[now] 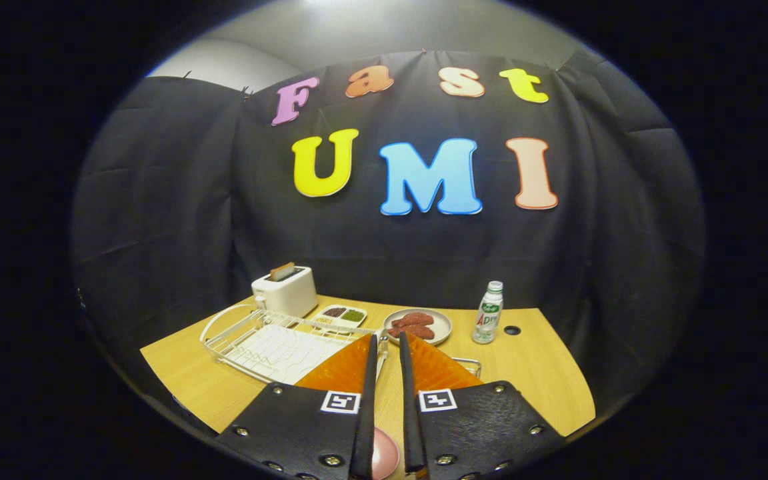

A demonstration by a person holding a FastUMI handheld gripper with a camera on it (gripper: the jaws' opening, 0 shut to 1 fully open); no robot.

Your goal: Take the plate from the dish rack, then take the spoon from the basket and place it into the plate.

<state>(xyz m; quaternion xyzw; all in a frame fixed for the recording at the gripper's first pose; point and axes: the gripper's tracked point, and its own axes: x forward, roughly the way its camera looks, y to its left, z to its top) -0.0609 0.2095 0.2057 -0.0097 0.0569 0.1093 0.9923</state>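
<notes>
The gripper (pixel 387 347) hovers with fingers nearly together, holding nothing, above the white wire dish rack (pixel 277 347). A pink plate (pixel 384 457) seems to lie below them, near; I judge fetching the spoon comes next, though I can't make out the basket.

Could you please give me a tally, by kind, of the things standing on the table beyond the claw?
Toasters: 1, white
Wire dish racks: 1
Plates of food: 1
Small two-part dishes: 1
Bottles: 1
Total: 5
The claw has its fingers nearly closed, gripping nothing.
</notes>
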